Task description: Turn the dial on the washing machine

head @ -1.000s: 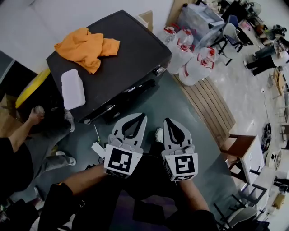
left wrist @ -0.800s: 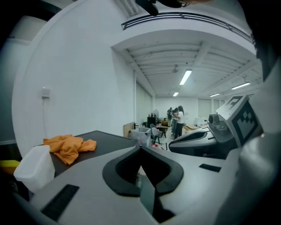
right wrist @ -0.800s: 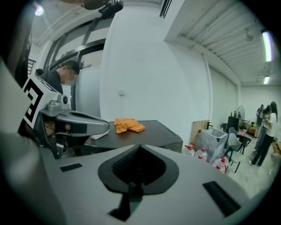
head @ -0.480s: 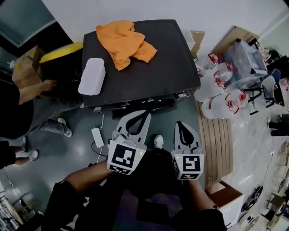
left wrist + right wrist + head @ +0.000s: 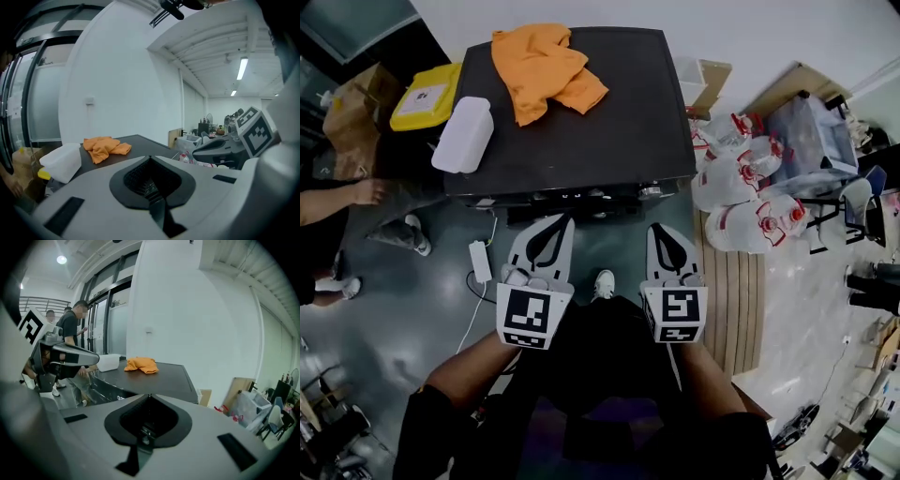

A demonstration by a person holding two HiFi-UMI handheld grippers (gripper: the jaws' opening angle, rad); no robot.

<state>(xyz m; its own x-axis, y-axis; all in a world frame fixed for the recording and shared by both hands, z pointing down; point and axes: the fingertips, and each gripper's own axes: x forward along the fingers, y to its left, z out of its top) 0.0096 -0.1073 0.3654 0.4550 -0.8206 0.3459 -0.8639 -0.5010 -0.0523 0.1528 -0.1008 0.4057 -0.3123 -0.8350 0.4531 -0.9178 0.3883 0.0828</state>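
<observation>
The washing machine [image 5: 609, 141] is a black box right ahead, seen from above. An orange cloth [image 5: 542, 67] and a white tub [image 5: 461, 134] lie on its lid. Its control strip faces me, with a small silvery dial [image 5: 650, 191] near the right end. My left gripper [image 5: 559, 221] is shut and empty, its tip just short of the strip. My right gripper [image 5: 660, 231] is also shut and empty, just below the dial and apart from it. The lid [image 5: 140, 140] [image 5: 164, 373] and cloth [image 5: 106, 147] [image 5: 141, 364] show beyond the closed tips [image 5: 150, 157] [image 5: 149, 395].
A yellow box [image 5: 425, 94] and a brown bag [image 5: 352, 108] stand left of the machine. Several water jugs [image 5: 750, 202] crowd its right side, with a slatted wooden board [image 5: 741, 291] before them. A white adapter with a cord [image 5: 478, 261] lies on the floor. A person's arm [image 5: 337, 197] reaches in at the left.
The head view has swung, so the machine now sits square ahead instead of angled at the upper left. Both grippers stayed shut and now point at its front strip.
</observation>
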